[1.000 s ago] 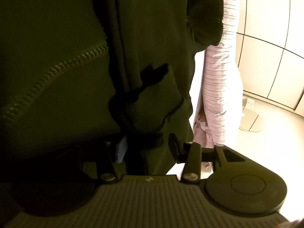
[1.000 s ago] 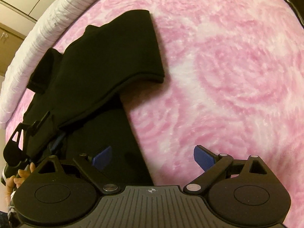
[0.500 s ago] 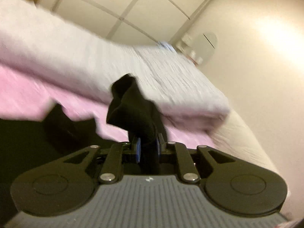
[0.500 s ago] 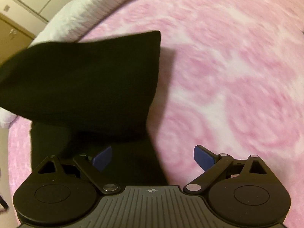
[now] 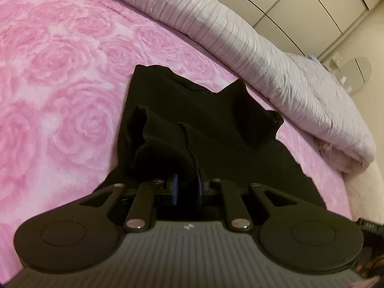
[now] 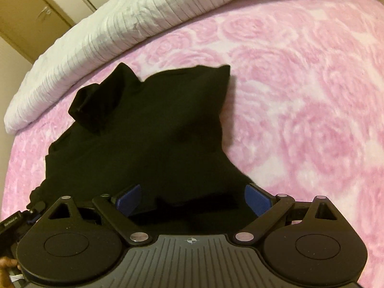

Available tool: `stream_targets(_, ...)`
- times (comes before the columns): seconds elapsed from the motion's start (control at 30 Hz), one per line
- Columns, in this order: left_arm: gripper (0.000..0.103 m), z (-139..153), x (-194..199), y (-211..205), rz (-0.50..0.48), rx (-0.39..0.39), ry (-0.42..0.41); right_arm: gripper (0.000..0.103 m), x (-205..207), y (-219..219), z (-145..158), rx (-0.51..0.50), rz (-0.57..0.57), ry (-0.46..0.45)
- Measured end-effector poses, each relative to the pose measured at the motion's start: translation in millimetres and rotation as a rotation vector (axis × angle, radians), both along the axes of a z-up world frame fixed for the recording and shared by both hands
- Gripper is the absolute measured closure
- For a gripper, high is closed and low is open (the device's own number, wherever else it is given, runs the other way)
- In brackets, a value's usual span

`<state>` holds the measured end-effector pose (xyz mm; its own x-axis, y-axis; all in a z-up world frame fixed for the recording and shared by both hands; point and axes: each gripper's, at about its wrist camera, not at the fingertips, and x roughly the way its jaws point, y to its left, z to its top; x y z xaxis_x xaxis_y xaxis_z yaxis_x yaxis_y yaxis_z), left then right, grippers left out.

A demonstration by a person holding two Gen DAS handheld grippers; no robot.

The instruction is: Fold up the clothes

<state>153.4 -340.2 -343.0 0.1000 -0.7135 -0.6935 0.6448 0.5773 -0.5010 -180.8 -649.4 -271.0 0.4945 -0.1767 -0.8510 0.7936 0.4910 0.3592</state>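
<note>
A black garment lies on the pink rose-patterned bedspread. My left gripper is shut on a bunched fold of that black garment, which rises as a dark lump just ahead of the blue pads. In the right wrist view the same black garment spreads below me, one corner pointing up right and a rolled cuff at the left. My right gripper hovers over its near part, open, its blue pads wide apart with cloth under them but not pinched.
A white ribbed quilt is heaped along the far side of the bed. Cream wardrobe doors stand behind it. A person's fingers show at the lower left. Bare pink bedspread stretches to the right.
The left gripper closed on the black cloth, rolled over and swung up from close against the garment to above the bed. The right gripper, still open, moved over the garment's near part.
</note>
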Motion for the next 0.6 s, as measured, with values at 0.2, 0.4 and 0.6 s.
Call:
stream_targets(0.2, 0.09, -15, 2, -12, -0.113, 0.07, -0.066, 0.008, 9, 12, -5, -0.14, 0.201, 0.149)
stream_targets(0.4, 0.084, -26, 5, -15, -0.15, 0.14, -0.052, 0.008, -1, 8, -6, -0.163, 0.18, 0.097)
stream_targets(0.6, 0.077, 23, 16, 1, -0.038, 0.145, -0.043, 0.008, -11, -8, 3, -0.151, 0.091, 0.08)
